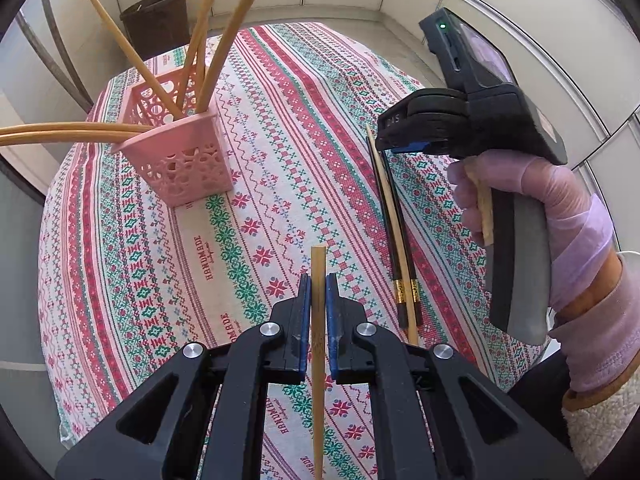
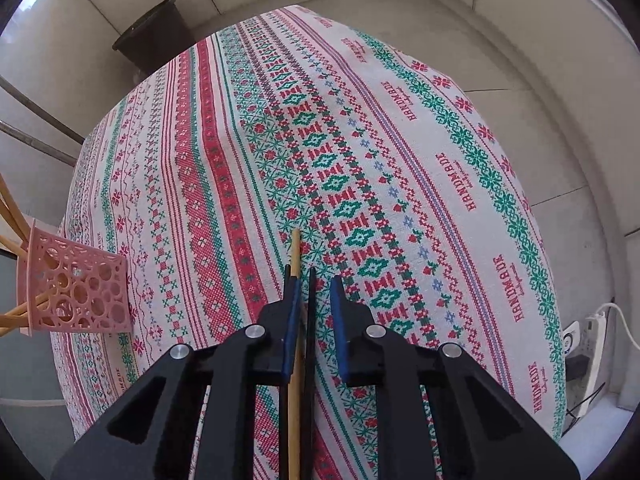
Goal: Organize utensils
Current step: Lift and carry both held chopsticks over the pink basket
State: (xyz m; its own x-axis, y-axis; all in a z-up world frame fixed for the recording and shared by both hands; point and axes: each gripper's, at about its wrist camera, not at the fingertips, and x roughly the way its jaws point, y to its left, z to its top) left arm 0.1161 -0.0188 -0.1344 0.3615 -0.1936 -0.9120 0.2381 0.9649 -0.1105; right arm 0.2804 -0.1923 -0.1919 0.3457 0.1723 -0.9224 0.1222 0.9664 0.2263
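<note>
Left hand-held gripper (image 1: 319, 286) pinches one bamboo chopstick (image 1: 318, 264) upright between its blue pads, tip poking up past them. Right hand-held gripper (image 2: 314, 284) is down over the chopsticks lying on the desk (image 2: 400, 160): a bamboo chopstick (image 2: 295, 252) against the left pad and a black one (image 2: 311, 300) in the gap, jaws narrow, right pad not touching yet. Pink perforated basket (image 1: 180, 152) stands on the patterned cloth at far left, several bamboo chopsticks (image 1: 120, 40) leaning out of it. Gloved hand (image 1: 540, 200) holds the right tool's grip.
</note>
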